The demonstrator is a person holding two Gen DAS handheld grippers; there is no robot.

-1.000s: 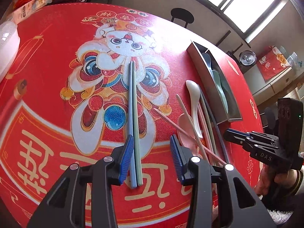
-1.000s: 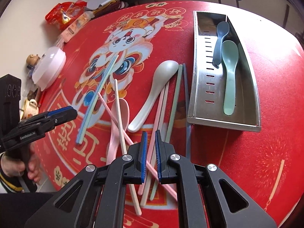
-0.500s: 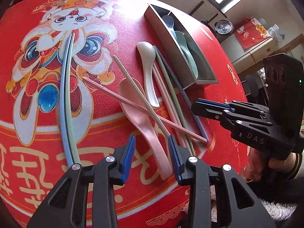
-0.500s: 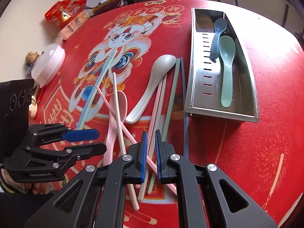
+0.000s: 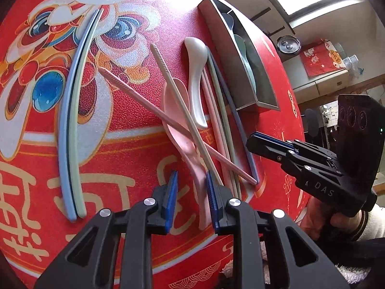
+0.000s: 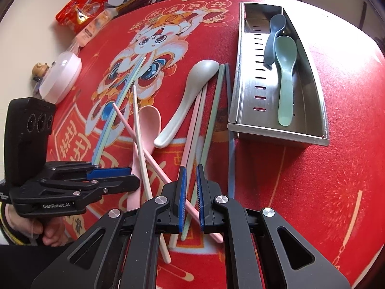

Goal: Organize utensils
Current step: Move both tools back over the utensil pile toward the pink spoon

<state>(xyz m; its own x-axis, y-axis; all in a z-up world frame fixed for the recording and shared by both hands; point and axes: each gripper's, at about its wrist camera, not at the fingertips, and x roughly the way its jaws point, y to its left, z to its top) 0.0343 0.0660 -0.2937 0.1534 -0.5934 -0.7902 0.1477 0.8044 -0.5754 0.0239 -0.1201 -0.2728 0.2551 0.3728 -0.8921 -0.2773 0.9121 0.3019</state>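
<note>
The left gripper [image 5: 189,197] has just been narrowing around the pink spoon's [image 5: 182,130] handle, pads not yet pressing. Judged best: grip the handle squarely, then lift clear of the crossed chopsticks [image 5: 190,120]. The spoon lies mid-mat, bowl toward twelve o'clock, handle toward six. The right gripper [image 6: 190,192] hangs nearly closed, empty.

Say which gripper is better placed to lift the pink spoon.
Left. The left gripper straddles the pink spoon handle, jaws just closing. The right gripper hangs shut, empty, over the chopsticks.
</note>
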